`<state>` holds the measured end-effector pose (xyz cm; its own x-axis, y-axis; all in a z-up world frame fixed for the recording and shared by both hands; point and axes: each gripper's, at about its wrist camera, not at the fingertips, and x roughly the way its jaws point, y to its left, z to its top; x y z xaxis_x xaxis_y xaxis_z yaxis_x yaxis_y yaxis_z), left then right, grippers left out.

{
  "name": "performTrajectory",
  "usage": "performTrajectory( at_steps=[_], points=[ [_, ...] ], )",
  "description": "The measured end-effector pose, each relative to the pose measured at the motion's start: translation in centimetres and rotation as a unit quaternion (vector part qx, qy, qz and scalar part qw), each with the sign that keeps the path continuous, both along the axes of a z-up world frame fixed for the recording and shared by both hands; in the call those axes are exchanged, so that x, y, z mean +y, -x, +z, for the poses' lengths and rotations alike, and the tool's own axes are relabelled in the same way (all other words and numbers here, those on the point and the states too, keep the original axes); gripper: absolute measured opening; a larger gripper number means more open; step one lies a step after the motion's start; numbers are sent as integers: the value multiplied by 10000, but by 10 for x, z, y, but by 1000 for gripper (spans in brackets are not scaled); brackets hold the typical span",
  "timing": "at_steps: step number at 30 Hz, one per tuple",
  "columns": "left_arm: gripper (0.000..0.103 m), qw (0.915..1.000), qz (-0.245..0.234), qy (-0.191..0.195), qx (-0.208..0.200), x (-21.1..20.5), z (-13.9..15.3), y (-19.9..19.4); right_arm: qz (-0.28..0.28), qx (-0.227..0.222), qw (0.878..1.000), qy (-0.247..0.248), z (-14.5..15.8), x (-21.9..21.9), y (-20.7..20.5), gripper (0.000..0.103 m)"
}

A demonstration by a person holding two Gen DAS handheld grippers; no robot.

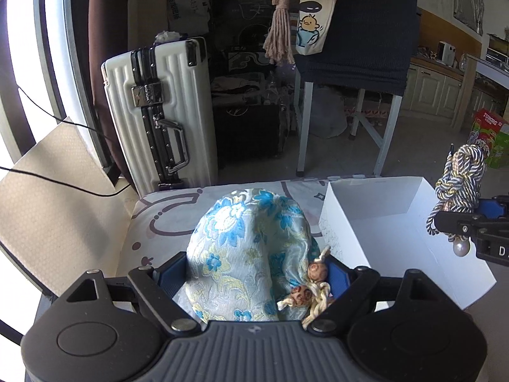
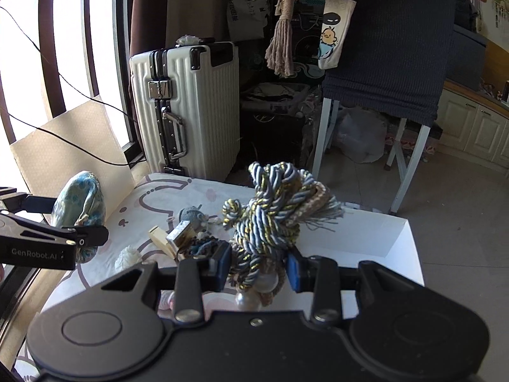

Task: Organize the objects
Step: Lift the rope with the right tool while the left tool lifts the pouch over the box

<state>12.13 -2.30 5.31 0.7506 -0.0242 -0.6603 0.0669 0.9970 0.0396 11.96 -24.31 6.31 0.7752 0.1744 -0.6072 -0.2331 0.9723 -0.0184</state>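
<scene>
My left gripper is shut on a blue floral brocade pouch with beaded drawstrings, held above the patterned table. The pouch also shows in the right wrist view, at the left. My right gripper is shut on a knotted blue, white and gold cord ornament with pearls and a tassel, held over the left side of an open white box. In the left wrist view the ornament hangs over the box at the right.
Small items lie on the table: a grey knitted toy, a wooden clip, a small box, a white fluffy ball. A white suitcase and a table draped in dark cloth stand behind. A cardboard panel leans at left.
</scene>
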Motion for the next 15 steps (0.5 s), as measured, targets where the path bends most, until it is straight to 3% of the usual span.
performTrajectory(
  at_steps=[15],
  points=[
    [87,9966,-801,-117,175,-101,10,-54,-129,178,9995,221,3,-91,-34,37]
  ],
)
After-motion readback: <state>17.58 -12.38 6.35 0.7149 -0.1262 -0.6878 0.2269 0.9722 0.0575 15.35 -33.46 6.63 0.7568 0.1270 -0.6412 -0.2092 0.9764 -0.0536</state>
